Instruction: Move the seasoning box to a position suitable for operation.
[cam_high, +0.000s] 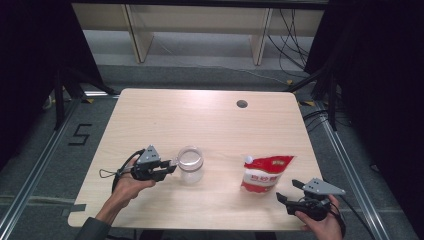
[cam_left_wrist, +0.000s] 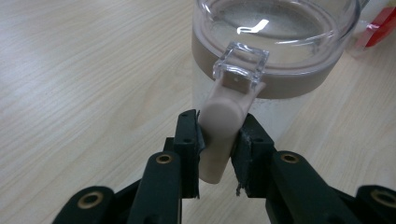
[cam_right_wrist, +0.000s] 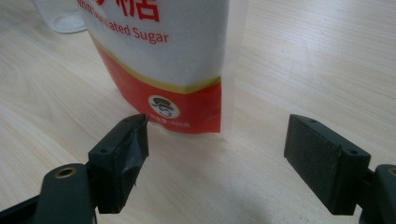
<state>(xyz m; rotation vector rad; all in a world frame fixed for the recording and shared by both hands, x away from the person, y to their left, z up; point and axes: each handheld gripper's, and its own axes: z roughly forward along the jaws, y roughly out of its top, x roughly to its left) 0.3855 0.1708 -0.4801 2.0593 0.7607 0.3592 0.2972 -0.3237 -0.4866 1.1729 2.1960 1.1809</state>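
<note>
Currently listed, for your check:

Jar (cam_high: 190, 164): clear, with a beige band and clasp lever (cam_left_wrist: 223, 126), standing left of centre on the table (cam_high: 210, 120). Your left gripper (cam_high: 167, 167) is clamped on that lever, probably to work the lid or steady the jar.

Sugar pouch (cam_high: 265, 174): red and white, right of the jar and well apart from it. It reads "…ated Sugar" and "400g", with Chinese characters above. Your right gripper (cam_high: 289, 190) waits just beside it, jaws wide and holding nothing, likely poised to take it.
</note>
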